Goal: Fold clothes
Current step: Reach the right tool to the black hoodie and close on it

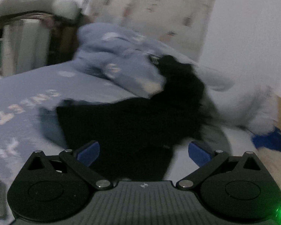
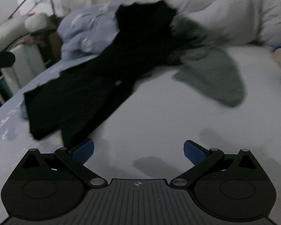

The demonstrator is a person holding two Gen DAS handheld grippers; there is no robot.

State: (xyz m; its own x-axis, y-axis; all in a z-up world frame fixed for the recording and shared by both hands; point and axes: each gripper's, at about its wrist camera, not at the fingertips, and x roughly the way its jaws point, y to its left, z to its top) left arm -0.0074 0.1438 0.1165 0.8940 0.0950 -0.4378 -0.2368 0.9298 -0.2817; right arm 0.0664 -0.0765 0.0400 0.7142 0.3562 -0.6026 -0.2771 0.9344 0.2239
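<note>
Pale letters on the light blue bedsheet (image 1: 18,86), left of the black garment (image 1: 121,127), appear upside down and blurred; they seem to read "SWEET", though uncertainly.

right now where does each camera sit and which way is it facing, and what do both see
Left wrist: on the left gripper, looking forward along its open blue fingers, low over the bed at the black garment just ahead; only the gripper's own body shows.
Right wrist: on the right gripper, fingers open over bare white sheet, the black garment ahead to its left, a grey garment to the right; only the gripper shows.
Shared: the black garment, the blue bedding pile and the grey garment.
</note>
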